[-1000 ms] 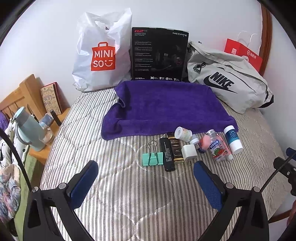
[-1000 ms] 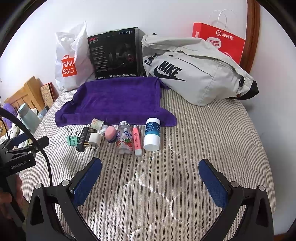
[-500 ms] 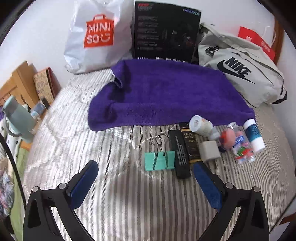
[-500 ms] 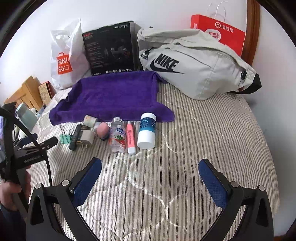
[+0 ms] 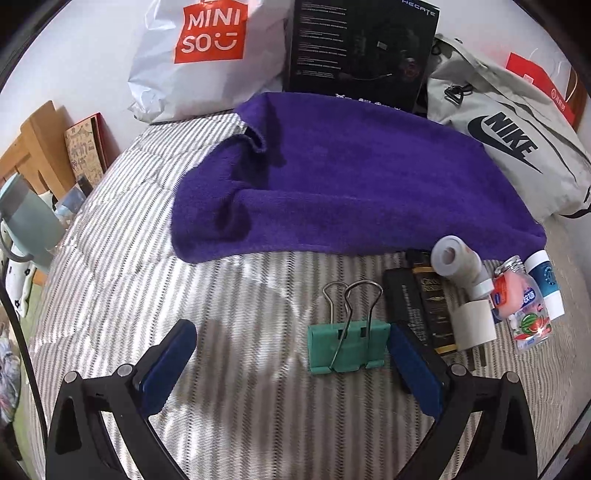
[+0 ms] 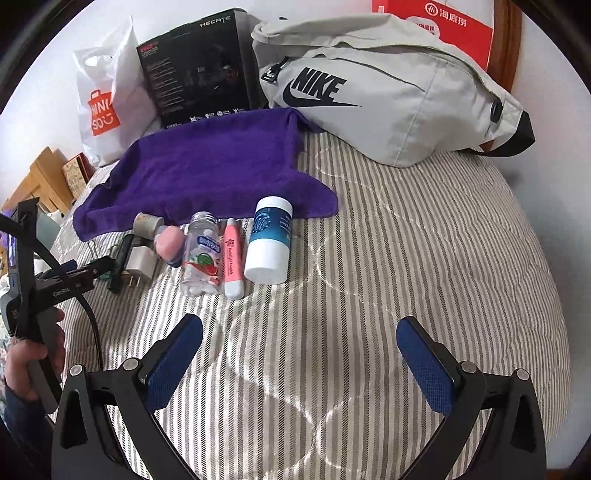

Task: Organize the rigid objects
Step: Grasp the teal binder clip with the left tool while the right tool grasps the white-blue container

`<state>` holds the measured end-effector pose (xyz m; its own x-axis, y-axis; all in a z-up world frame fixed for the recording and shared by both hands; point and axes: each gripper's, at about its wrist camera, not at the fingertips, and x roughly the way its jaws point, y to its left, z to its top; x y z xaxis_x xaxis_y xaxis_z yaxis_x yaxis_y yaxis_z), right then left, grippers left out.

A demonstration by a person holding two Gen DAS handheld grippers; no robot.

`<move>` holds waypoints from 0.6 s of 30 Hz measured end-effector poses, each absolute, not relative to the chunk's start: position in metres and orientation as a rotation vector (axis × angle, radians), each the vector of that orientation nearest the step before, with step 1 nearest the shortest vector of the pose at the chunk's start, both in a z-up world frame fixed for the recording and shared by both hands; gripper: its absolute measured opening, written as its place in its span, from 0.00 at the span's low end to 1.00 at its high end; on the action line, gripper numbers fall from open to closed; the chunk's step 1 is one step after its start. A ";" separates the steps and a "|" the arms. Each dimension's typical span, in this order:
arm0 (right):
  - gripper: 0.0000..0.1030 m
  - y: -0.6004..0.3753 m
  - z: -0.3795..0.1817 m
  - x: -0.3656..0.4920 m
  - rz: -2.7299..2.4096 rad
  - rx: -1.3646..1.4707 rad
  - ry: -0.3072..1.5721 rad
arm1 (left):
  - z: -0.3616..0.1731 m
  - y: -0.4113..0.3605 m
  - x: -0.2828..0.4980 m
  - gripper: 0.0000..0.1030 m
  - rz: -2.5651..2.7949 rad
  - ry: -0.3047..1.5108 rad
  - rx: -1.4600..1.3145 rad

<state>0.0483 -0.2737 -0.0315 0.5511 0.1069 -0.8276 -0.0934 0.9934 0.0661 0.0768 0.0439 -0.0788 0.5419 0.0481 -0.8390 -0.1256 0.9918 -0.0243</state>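
Note:
A row of small objects lies on the striped bed in front of a purple towel [image 5: 351,192]. In the left wrist view: a green binder clip [image 5: 349,345], a black stick [image 5: 404,314], a dark box with gold print [image 5: 436,310], a white charger [image 5: 474,325], a tape roll [image 5: 454,256]. In the right wrist view: a clear pill bottle [image 6: 201,254], a pink tube [image 6: 232,254], a white-and-blue bottle [image 6: 269,240]. My left gripper [image 5: 291,354] is open, its right finger beside the clip. My right gripper [image 6: 299,350] is open and empty, short of the row.
Against the wall stand a white Miniso bag [image 5: 207,55], a black box [image 5: 362,51], a grey Nike bag [image 6: 388,92] and a red paper bag [image 6: 443,26]. A wooden nightstand with a teal mug [image 5: 26,221] is left of the bed.
My left gripper has moved forward and down to the binder clip, which now lies between its fingers. My right gripper has moved forward toward the row of bottles.

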 end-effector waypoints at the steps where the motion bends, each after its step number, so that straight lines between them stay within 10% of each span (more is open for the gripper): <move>1: 1.00 -0.274 -0.032 0.050 0.118 0.014 0.981 | -0.079 0.043 0.076 1.00 0.101 0.991 -0.074; 18: 0.92 -0.268 -0.051 0.126 0.182 0.064 0.975 | -0.079 0.022 0.075 0.41 0.057 0.965 -0.017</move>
<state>0.1257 -0.2683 -0.0514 0.5476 0.1818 -0.8168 -0.1244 0.9829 0.1354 0.0746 0.0218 -0.0794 0.5681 0.0412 -0.8219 -0.0567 0.9983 0.0108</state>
